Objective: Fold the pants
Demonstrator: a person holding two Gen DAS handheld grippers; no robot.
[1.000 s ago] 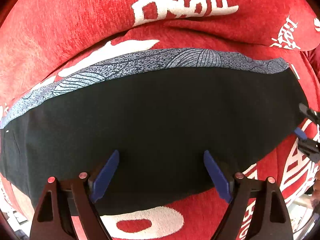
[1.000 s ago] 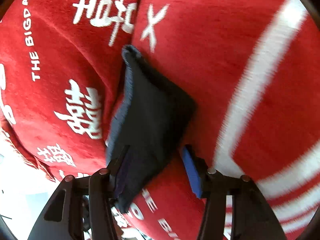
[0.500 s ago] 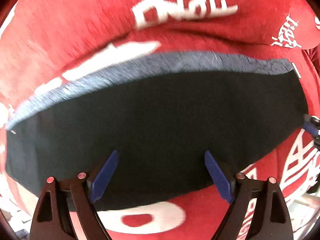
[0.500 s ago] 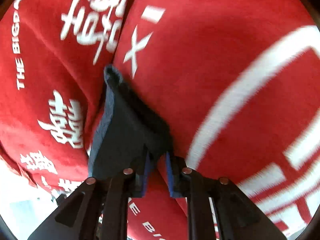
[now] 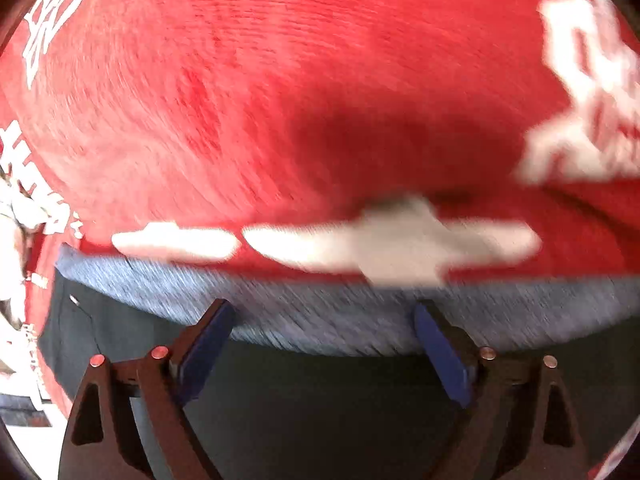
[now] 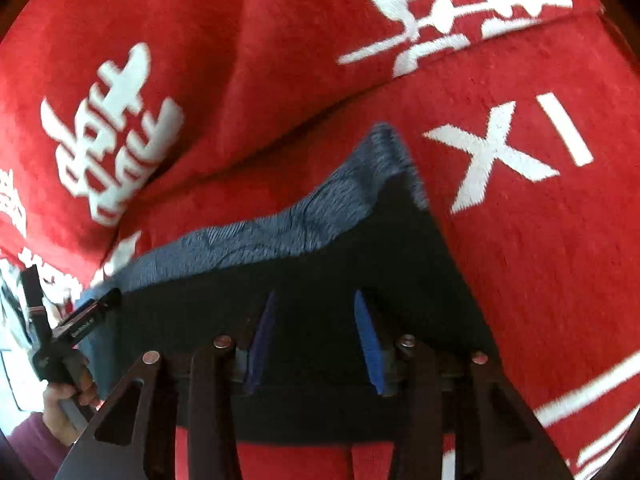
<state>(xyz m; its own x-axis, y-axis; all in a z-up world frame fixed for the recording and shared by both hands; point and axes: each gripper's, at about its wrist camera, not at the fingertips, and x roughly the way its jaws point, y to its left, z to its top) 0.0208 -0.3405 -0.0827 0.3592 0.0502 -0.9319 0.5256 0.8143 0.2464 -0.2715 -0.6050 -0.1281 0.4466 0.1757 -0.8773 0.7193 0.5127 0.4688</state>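
Note:
Folded dark pants (image 5: 320,408) with a blue-grey patterned band (image 5: 320,312) lie flat on a red blanket. My left gripper (image 5: 324,320) hovers over that band. Its jaws stand wide and are still opening, and the pads press on nothing. In the right wrist view the pants (image 6: 320,280) fill the lower middle, with the band's corner (image 6: 384,148) pointing up. My right gripper (image 6: 314,308) sits above the dark cloth. Its jaws are opening and the blue pads (image 6: 366,332) are apart from the fabric.
The red blanket (image 6: 280,60) with white woven characters covers the whole surface and has a long crease above the pants. At the left edge of the right wrist view a hand (image 6: 60,400) in a purple sleeve holds the other tool. A pale floor strip (image 5: 16,440) shows lower left.
The left gripper slid from over the dark cloth to the patterned band. The right gripper closed on the pants' edge, then let go and rolled, and now sits over the flat cloth.

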